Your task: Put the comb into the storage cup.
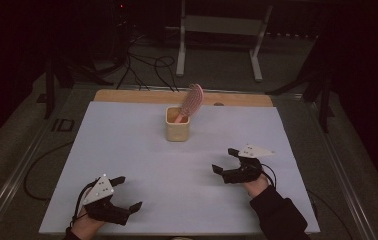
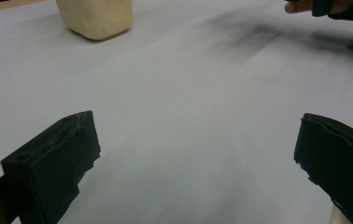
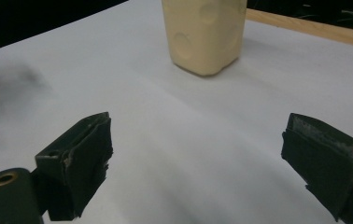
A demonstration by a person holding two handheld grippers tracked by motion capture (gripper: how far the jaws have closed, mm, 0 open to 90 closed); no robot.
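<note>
A cream square cup (image 1: 178, 126) stands upright at the far middle of the white sheet (image 1: 127, 150). A pink hairbrush (image 1: 192, 101) leans out of it, bristle head up and to the right. The cup's base shows in the left gripper view (image 2: 97, 18) and its dimpled side in the right gripper view (image 3: 205, 35). My left gripper (image 1: 128, 192) rests open near the front left edge. My right gripper (image 1: 224, 160) is open at the front right, jaws pointing left. Both sets of jaws hold nothing, with bare sheet between them (image 2: 198, 154) (image 3: 195, 158).
A wooden table edge (image 1: 127, 95) runs behind the sheet. Beyond it stand a white metal frame (image 1: 182, 45) and black cables (image 1: 147, 65) on the floor. The room around is dark. A hand and the other gripper show at the left gripper view's top right (image 2: 319, 5).
</note>
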